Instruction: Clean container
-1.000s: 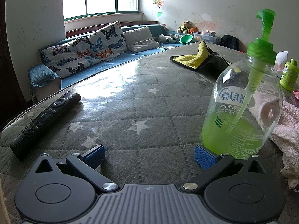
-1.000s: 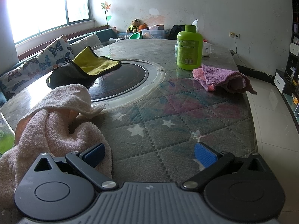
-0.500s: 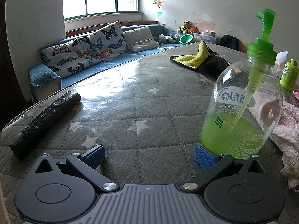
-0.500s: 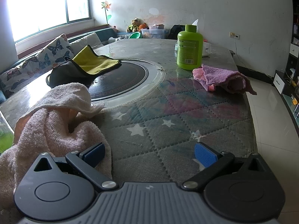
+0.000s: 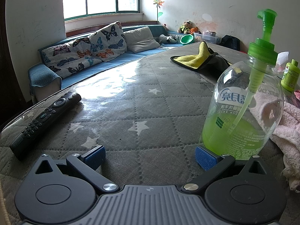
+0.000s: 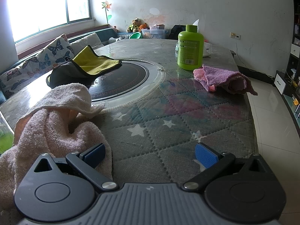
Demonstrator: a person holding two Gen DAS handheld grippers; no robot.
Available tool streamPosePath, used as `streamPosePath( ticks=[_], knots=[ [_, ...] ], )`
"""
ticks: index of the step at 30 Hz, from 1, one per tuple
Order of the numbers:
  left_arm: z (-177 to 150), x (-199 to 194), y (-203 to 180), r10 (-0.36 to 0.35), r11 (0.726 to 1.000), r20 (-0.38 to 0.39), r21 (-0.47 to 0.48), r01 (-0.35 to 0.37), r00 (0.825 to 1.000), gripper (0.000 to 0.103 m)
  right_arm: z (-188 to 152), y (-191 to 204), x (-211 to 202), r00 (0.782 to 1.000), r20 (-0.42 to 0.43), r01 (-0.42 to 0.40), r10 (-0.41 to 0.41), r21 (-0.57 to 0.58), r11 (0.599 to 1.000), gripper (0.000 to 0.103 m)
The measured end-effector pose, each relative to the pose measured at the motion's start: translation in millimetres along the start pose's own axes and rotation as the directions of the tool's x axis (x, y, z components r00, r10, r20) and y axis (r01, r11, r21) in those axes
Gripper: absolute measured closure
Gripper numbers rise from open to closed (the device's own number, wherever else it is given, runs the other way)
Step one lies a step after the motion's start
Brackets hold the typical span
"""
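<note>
— Where does your left gripper (image 5: 149,156) stand?

— Your left gripper sits low over the quilted, star-patterned surface (image 5: 142,101) with its jaws spread wide and nothing between them. The clear pump bottle (image 5: 243,108), about a third full of green liquid, stands upright just ahead of the blue pad of your right-hand finger (image 5: 205,157); whether pad and bottle touch, you cannot tell. A black remote control (image 5: 45,120) lies off to your left, well apart from the bottle.

— And your right gripper (image 6: 149,154)?

— Its jaws are released too, empty. The pale pink towel (image 6: 56,129) lies bunched beside your left-hand finger (image 6: 93,154), its edge running under that pad. Further on you have a round dark hob (image 6: 121,80) set into the surface, a yellow-and-grey cloth (image 6: 88,65) draped over its far rim, an opaque green bottle (image 6: 190,47) standing upright, and a crumpled purple-pink cloth (image 6: 223,79) just in front of that bottle.
</note>
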State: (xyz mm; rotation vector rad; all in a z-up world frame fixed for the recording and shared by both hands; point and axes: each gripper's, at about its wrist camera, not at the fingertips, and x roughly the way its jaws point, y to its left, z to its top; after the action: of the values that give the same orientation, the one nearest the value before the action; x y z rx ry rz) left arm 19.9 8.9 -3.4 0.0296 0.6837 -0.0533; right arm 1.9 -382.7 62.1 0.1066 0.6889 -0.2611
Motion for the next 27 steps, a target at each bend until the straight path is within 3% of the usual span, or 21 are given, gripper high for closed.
streamPosePath(
  ticks=[27],
  knots=[
    [-0.2, -0.6, -0.1, 0.0, 1.0, 0.0, 0.0, 0.0, 1.0, 0.0, 0.2, 0.2, 0.1, 1.0, 0.001, -0.003, 0.003, 0.004, 1.0, 0.0]
  ],
)
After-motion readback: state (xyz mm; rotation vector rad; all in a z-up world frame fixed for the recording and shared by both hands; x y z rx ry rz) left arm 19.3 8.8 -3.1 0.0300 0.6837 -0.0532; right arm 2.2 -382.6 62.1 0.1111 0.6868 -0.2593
